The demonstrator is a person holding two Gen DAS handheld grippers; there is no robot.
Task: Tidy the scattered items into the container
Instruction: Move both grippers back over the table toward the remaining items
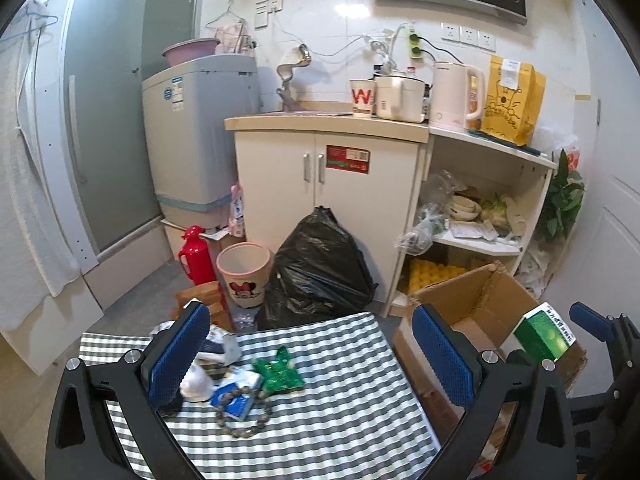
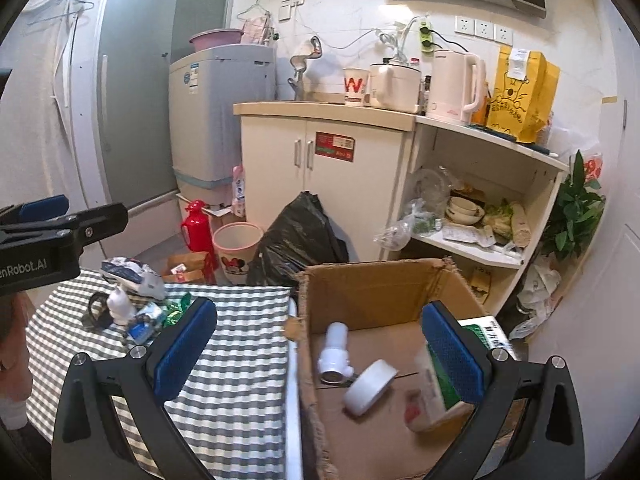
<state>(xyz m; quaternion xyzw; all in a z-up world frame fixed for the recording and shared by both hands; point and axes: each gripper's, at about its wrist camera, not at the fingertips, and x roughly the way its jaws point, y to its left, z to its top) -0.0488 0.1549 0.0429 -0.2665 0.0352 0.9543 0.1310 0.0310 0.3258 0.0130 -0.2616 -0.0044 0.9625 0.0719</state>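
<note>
Even indoor light, glare on the wall tiles [image 1: 352,10] at upper centre; fisheye bends both frames' dark-vignetted edges (the falling green box [image 2: 440,384] smears with motion blur).

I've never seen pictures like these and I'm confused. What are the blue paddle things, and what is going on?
There is no robot here. A person holds a pinching tool in each hand, and each tool carries a camera looking out along its two blue fingers. One picture comes from the left gripper, the other from the right gripper. Both are open and hold nothing.

On the checked cloth lie a bead bracelet, a green packet and a small white bottle.

The cardboard box beside it already holds a white tape roll, a white pipe piece and a blurry green box.
</note>
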